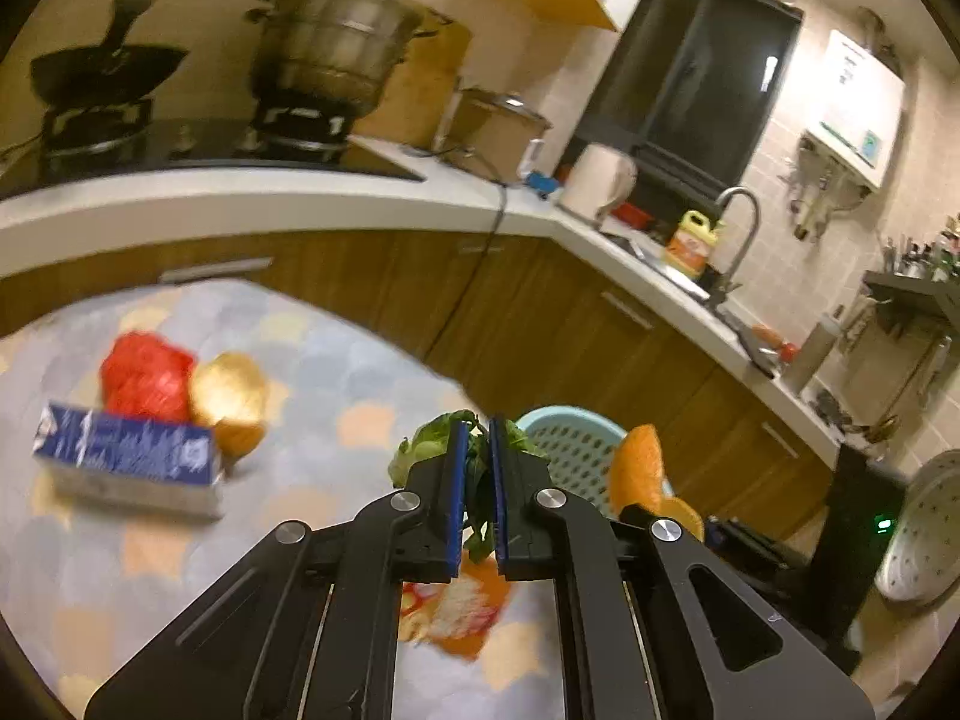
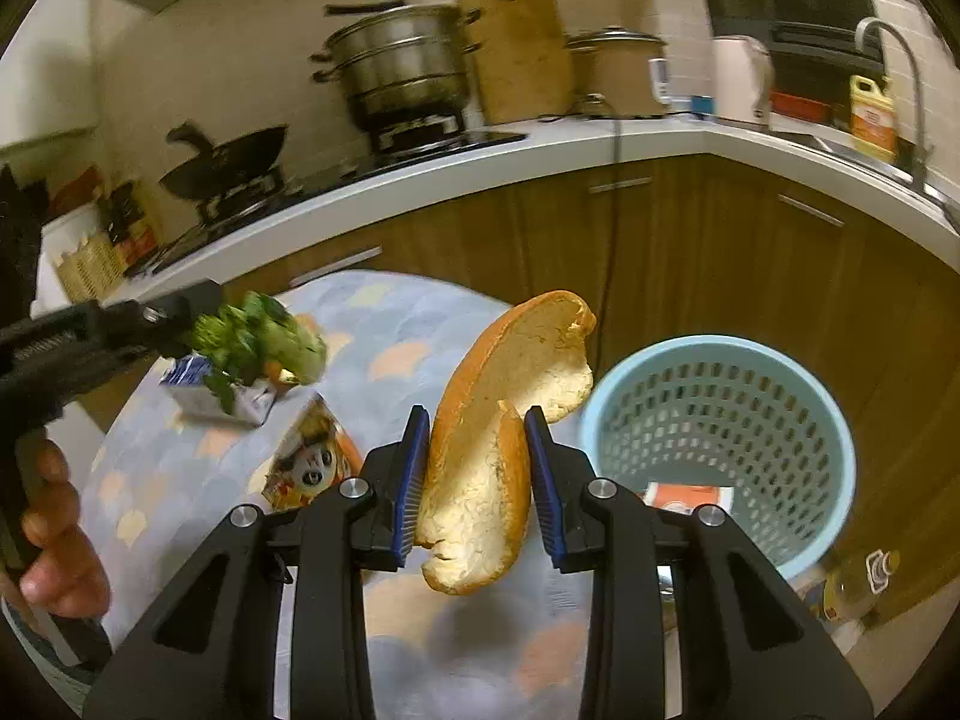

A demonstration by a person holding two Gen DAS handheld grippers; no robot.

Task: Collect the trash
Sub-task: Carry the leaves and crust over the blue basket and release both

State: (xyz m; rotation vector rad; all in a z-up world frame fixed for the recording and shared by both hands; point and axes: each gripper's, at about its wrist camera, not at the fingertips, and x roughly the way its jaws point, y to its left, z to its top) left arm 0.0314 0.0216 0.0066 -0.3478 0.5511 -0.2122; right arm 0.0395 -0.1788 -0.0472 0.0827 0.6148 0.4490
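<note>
The right gripper [image 2: 477, 420] is clamped on a curved orange peel with a pale pith side [image 2: 498, 426], held above the patterned table edge, just left of the light blue perforated plastic basket [image 2: 717, 426]. The peel should be carried over the basket's mouth before the jaws are parted (it overhangs the pads, so it may swing). The left gripper [image 1: 478, 438] is closed narrowly on a bunch of green leafy scraps [image 1: 420, 450], near the basket [image 1: 570, 438] too. A blue carton [image 1: 129, 459], a red bag [image 1: 147, 375] and a printed wrapper [image 2: 309, 462] are left on the table.
</note>
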